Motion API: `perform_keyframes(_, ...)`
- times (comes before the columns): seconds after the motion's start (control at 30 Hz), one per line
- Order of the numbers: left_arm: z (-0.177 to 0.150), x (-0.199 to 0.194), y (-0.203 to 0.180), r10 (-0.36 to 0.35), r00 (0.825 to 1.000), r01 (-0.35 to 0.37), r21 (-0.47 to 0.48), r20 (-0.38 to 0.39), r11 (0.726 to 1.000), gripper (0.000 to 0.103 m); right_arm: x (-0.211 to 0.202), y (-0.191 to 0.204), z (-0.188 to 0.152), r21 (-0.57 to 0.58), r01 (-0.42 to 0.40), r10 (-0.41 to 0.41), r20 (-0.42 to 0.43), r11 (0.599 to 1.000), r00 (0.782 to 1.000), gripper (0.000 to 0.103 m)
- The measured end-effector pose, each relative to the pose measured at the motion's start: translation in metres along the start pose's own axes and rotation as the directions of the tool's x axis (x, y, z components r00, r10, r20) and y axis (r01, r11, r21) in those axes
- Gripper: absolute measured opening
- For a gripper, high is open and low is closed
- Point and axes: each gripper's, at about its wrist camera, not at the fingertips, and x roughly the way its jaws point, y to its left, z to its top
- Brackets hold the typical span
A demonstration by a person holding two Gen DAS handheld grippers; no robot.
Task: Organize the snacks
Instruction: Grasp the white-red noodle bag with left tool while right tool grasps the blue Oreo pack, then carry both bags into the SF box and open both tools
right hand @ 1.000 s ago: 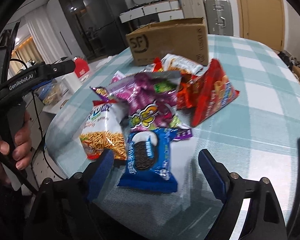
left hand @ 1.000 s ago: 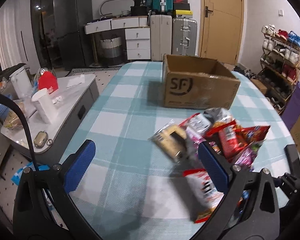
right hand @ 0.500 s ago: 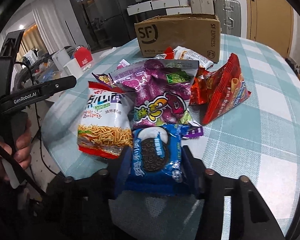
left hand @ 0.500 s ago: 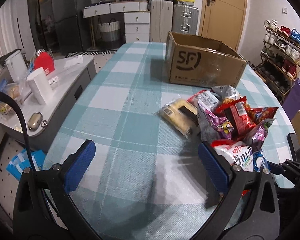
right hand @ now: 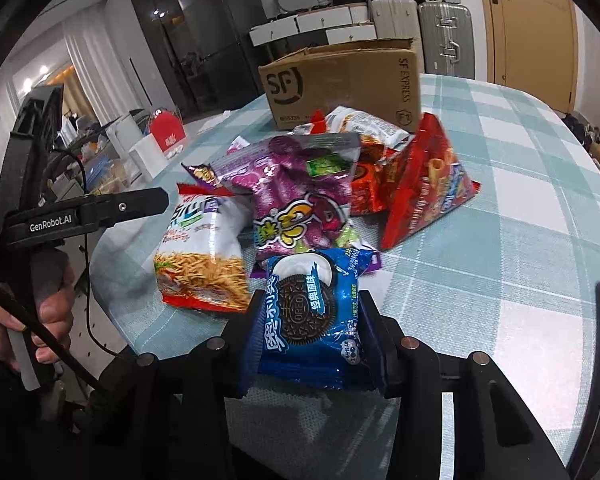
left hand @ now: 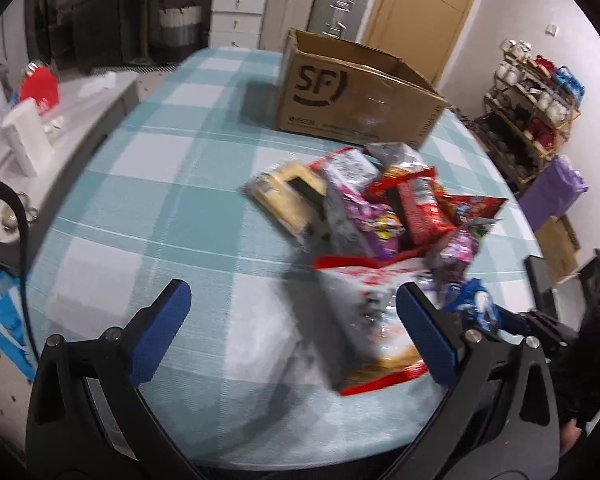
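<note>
My right gripper (right hand: 313, 344) is shut on a blue Oreo pack (right hand: 304, 304) at the near edge of a snack pile, its pads pressing both sides. Behind it lie a purple bag (right hand: 300, 200), a white-and-red noodle-snack bag (right hand: 200, 256) and a red bag (right hand: 424, 188). An open SF cardboard box (right hand: 340, 84) stands past the pile. My left gripper (left hand: 296, 320) is open above the checked tablecloth (left hand: 160, 200). The noodle-snack bag (left hand: 372, 320) lies, blurred, by its right finger (left hand: 424, 332). A yellow pack (left hand: 284, 196) lies at the pile's left.
A low grey side table (left hand: 80, 112) with a white container and a red item stands left of the round table. A shoe rack (left hand: 532, 96) is on the right. Drawers and suitcases (left hand: 336, 4) line the back wall. A hand (right hand: 40, 320) holds the left gripper's handle.
My right gripper went from open around the Oreo pack to shut on it. The left gripper tipped downward and sank toward the pile, staying open.
</note>
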Motion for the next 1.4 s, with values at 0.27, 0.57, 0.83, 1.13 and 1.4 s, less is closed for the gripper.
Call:
perform_keyframes(0.27,-0.006,0.031,-0.029,-0.086,0.988,0.087,0.001,-0.128,0.996,0.102,-0.006,-0.009,-0.005,0.023,-0.022,0.022,0.021,0.999,1.000,0.044)
perform_keyframes(0.57,-0.006,0.061,-0.040,-0.112,0.976,0.115,0.007,-0.185,0.993,0.082,-0.008,-0.016,-0.010,0.046,-0.039,0.038,0.029,0.998,0.999,0.044)
perform_keyframes(0.83,-0.010,0.053,-0.035,-0.180,0.968,0.188,0.030,-0.173,0.982,0.045,-0.009,-0.016,-0.011,0.043,-0.048,0.047,0.031,0.998,0.998,0.044)
perform_keyframes(1.13,-0.015,0.027,-0.027,-0.183,0.973,0.194,0.066,-0.141,0.979,0.040,-0.016,-0.013,-0.009,0.036,-0.037,0.036,0.049,0.999,0.998,0.044)
perform_keyframes(1.4,-0.006,-0.016,-0.001,-0.211,0.976,0.213,0.040,-0.060,0.976,0.040,-0.035,-0.008,0.009,0.025,-0.051,0.049,0.097,0.998,0.994,0.044)
